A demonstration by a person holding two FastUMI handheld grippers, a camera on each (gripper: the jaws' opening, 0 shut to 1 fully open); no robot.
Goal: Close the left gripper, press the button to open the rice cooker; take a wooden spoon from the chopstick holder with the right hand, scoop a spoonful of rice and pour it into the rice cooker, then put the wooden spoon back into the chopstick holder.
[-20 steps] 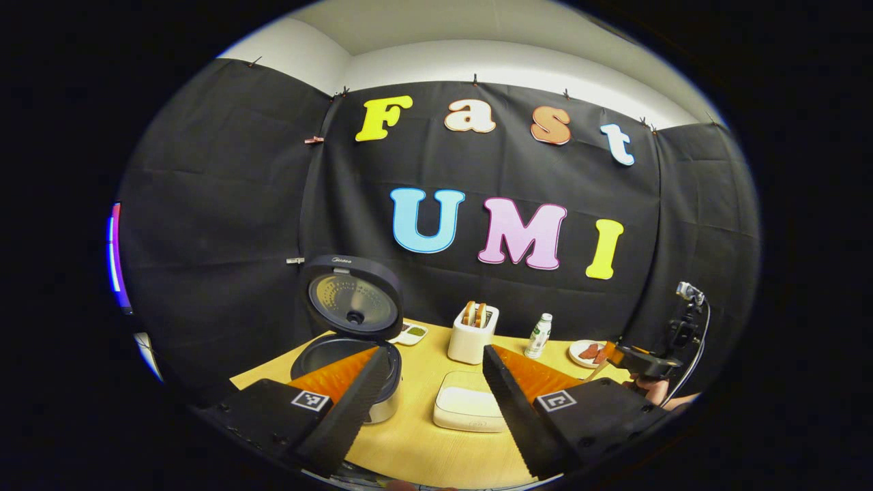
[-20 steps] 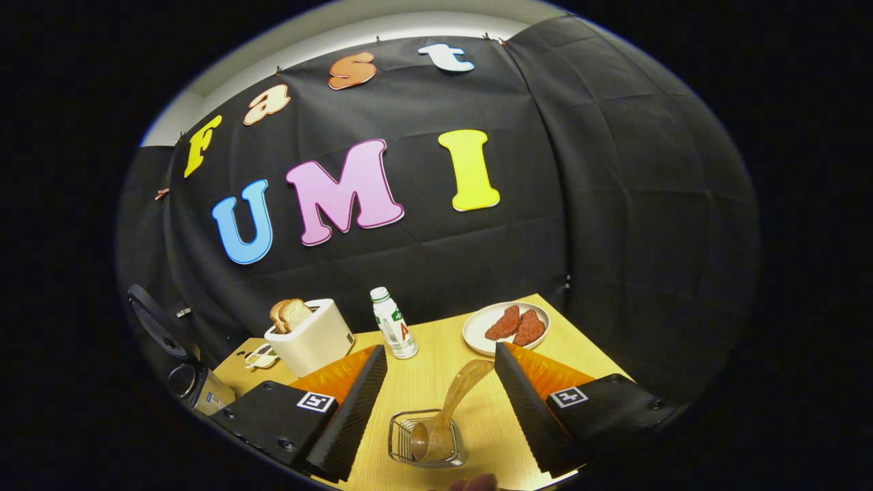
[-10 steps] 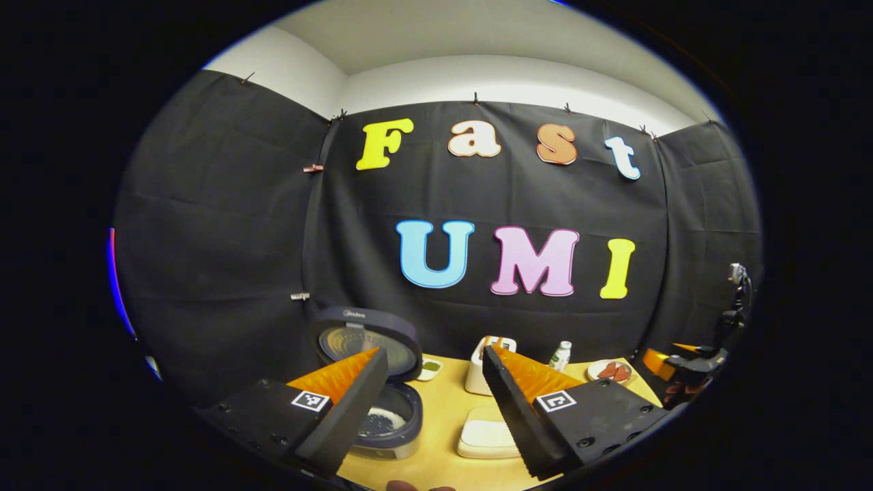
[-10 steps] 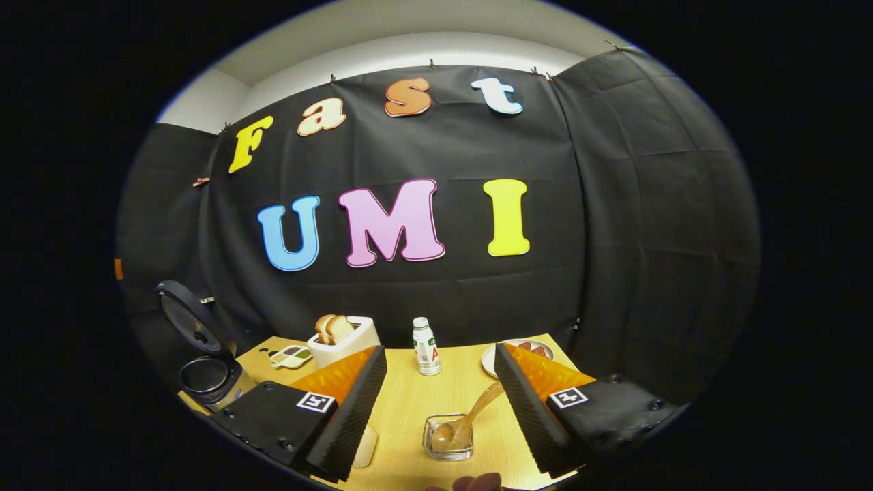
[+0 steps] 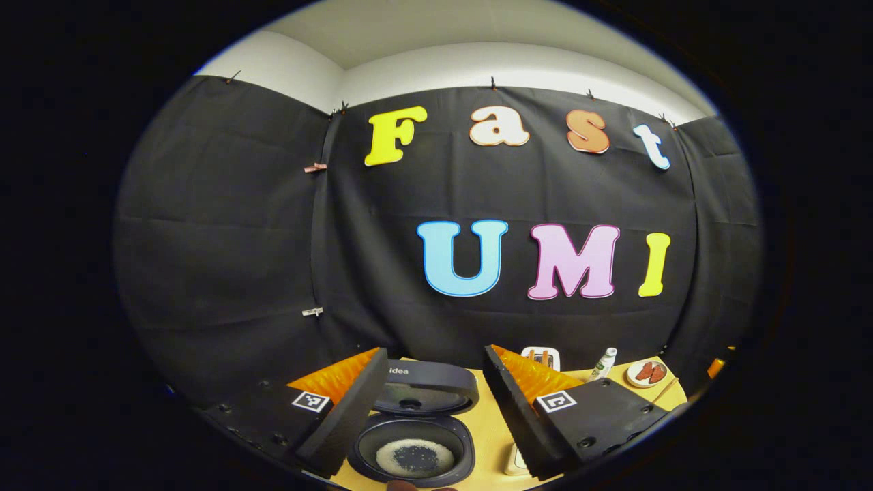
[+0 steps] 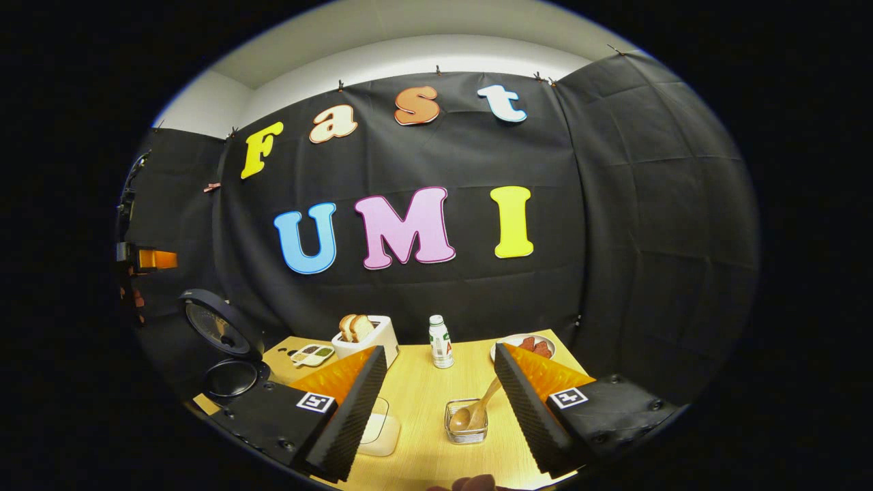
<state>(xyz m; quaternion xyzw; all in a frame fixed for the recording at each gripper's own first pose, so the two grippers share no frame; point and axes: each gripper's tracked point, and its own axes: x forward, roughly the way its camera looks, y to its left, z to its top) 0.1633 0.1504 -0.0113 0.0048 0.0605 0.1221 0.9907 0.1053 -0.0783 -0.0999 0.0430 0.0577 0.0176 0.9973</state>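
Left tool [image 5: 432,378] wide open above open rice cooker [image 5: 414,444], right tool [image 6: 440,382] wide open, holding nothing

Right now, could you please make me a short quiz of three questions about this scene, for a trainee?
1. True or false: the cooker has its lid shut.
2. Where does the spoon rest? A) in the holder B) on the plate C) in the right gripper
3. Fill in: both the left gripper and the right one are ____.

Key: 1 false, the lid stands up and rice shows in the pot. 2 A. 3 open.
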